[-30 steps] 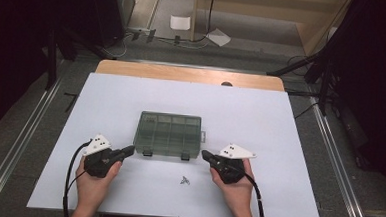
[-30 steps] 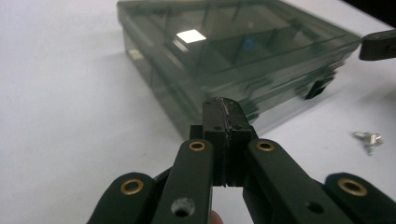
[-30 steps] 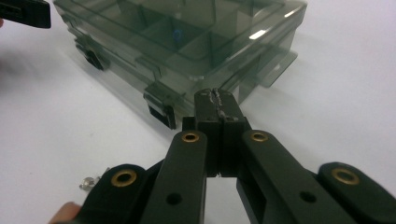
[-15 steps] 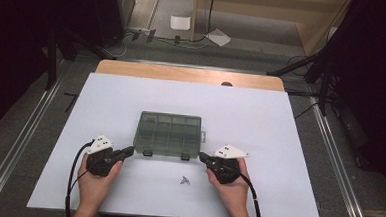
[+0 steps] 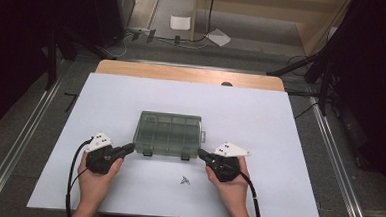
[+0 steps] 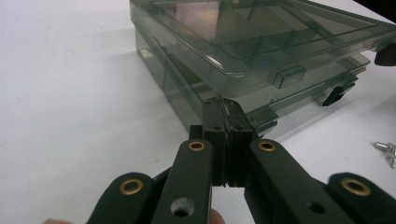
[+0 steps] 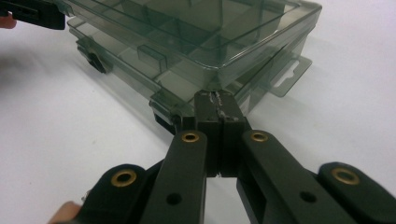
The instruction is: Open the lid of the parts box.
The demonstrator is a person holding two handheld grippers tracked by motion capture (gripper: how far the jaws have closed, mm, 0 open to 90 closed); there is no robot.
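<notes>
A translucent green compartment box (image 5: 168, 134) lies lid-down-flat in the middle of the white sheet (image 5: 106, 99). My left gripper (image 5: 128, 147) is shut, and its tip rests against the box's near left corner. In the left gripper view the closed jaws (image 6: 226, 105) meet the box (image 6: 261, 37) at the seam under the lid's edge. My right gripper (image 5: 202, 154) is shut too, its tip at the near right corner. In the right gripper view the tip (image 7: 217, 100) touches the box (image 7: 196, 32) just below the lid rim. Nothing sits between either pair of pads.
A few small metal screws (image 5: 184, 179) lie on the sheet between the person's hands, in front of the box; one shows in the left gripper view (image 6: 387, 151). The sheet covers a wooden table (image 5: 183, 74). Cables and dark stands are on the floor beyond.
</notes>
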